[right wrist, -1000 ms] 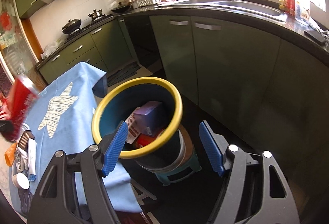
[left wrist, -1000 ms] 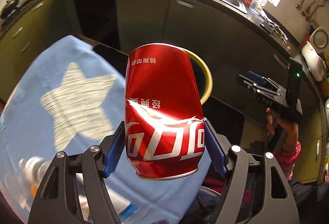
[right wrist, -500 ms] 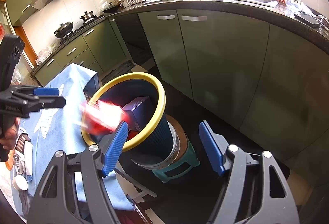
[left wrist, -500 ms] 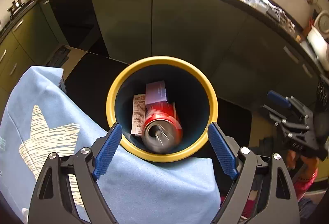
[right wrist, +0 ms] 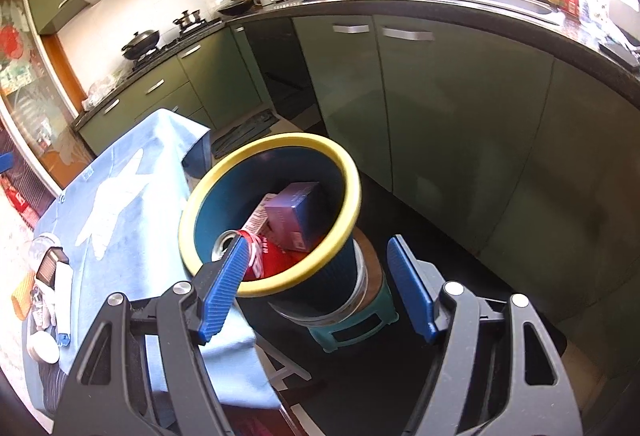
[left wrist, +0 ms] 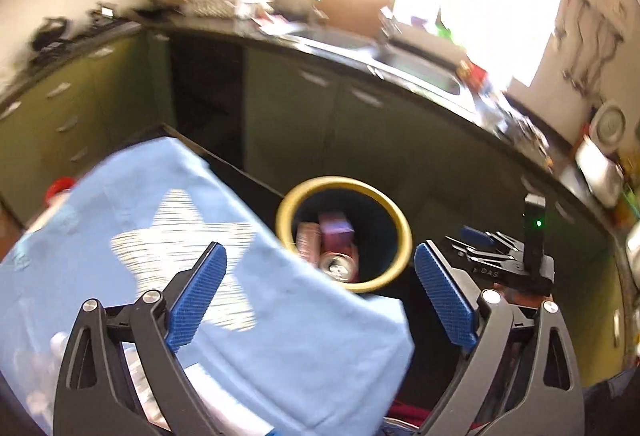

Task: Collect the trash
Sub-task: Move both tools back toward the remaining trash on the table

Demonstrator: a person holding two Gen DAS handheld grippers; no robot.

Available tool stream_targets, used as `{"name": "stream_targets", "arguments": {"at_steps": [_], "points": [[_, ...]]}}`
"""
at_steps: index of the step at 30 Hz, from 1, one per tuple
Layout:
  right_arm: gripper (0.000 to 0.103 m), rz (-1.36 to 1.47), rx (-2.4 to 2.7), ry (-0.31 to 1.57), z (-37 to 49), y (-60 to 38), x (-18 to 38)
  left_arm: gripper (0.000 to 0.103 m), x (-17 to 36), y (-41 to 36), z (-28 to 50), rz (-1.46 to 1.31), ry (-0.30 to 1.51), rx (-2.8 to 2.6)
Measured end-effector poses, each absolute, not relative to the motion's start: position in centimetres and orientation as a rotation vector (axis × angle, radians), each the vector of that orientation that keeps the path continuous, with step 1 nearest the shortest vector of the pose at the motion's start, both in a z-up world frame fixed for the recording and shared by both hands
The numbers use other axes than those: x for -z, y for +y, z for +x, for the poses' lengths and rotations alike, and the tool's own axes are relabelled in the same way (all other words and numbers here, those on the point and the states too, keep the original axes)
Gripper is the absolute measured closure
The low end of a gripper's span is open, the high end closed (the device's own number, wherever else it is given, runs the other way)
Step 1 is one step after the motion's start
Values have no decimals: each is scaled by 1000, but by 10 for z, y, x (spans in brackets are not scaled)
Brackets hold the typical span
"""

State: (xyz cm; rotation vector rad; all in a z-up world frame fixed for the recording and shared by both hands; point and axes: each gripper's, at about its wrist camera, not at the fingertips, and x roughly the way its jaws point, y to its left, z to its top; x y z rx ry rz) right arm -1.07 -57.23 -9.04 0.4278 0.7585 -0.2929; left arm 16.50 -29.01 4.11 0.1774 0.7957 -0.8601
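The one red can (right wrist: 256, 256) now lies in the bin (right wrist: 344, 171), beside one purple box (right wrist: 298, 213).

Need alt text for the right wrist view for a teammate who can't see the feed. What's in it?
A yellow-rimmed bin on a small stool holds a red can, a purple box and a printed carton. The open, empty right gripper frames it. A blue star-print cloth covers the table to the left, with green kitchen cabinets behind.
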Motion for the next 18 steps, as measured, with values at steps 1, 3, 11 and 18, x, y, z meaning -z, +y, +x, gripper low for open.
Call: {"name": "stream_targets", "arguments": {"at_steps": [1,3,11,18], "points": [[35,419,283,763,-8,-568,89,9,-45,-274,163,159,774,839],[35,405,264,770,-3,-559,88,8,-54,-231,158,98,714,770],[35,278,68,835,44,-478,82,5,-58,-73,157,-120,522,454],[35,144,-209,857,98,-378,60,5,-17,-5,174,-147,510,304]]}}
